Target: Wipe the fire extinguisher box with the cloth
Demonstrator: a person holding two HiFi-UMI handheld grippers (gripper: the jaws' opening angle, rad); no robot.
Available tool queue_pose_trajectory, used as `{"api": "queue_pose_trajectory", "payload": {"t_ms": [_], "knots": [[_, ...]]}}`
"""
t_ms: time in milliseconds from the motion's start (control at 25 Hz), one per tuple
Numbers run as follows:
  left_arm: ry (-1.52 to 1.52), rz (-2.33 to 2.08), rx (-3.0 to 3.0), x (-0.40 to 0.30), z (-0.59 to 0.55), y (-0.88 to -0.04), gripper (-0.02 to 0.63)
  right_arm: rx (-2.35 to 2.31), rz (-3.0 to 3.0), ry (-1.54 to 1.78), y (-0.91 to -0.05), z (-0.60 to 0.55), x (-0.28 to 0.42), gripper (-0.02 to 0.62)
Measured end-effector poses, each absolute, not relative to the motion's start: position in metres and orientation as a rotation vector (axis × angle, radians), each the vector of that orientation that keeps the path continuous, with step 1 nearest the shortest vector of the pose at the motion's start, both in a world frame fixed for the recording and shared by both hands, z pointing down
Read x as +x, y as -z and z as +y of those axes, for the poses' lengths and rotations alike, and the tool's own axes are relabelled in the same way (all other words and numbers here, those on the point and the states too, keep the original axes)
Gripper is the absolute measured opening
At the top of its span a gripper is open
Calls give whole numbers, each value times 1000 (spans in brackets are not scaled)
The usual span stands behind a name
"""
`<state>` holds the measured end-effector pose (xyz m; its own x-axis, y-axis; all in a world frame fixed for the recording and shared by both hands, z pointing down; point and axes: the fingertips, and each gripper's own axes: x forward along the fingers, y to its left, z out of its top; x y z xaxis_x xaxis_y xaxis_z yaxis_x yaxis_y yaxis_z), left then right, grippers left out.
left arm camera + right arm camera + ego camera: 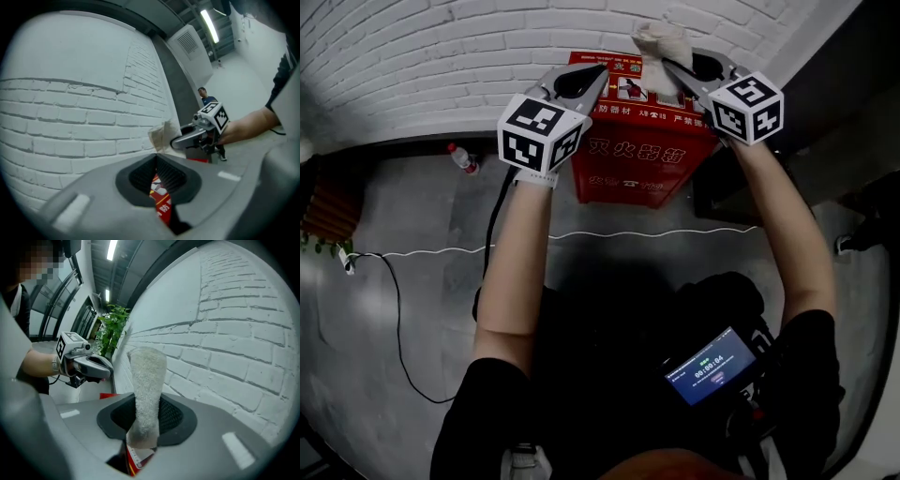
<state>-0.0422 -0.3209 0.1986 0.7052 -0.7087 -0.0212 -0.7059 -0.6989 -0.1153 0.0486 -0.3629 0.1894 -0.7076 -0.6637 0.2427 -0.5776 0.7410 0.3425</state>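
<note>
1. The right hand-held gripper (667, 66) is clamped on the white terry cloth (661, 39), upper centre, above the red metal fire extinguisher box (642, 150) by the white brick wall (441, 56).
2. The left hand-held gripper (602, 73) is closed on nothing, just beside.
3. Best now: press the cloth flat on the lid and sweep evenly.
4. Count: one box, one cloth, two grippers.

Your short sleeves (483, 412) are black, a white band (536, 178) circles your left wrist, and the left gripper (602, 73) and right gripper (667, 66) are grey, each bearing a white cube (542, 131) (black square markers).
</note>
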Motion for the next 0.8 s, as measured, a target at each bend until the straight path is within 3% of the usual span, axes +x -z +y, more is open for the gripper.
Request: {"api": "queue_pose_trajectory", "payload": {"t_ms": [440,800], "knots": [[117,1286,-2746,-82,-381,-221,3,796,-2086,742,-218,-453,-5,106],[132,1323,-2750,-107,-404,-228,3,532,-1772,791,-278,-479,-43,103]]}}
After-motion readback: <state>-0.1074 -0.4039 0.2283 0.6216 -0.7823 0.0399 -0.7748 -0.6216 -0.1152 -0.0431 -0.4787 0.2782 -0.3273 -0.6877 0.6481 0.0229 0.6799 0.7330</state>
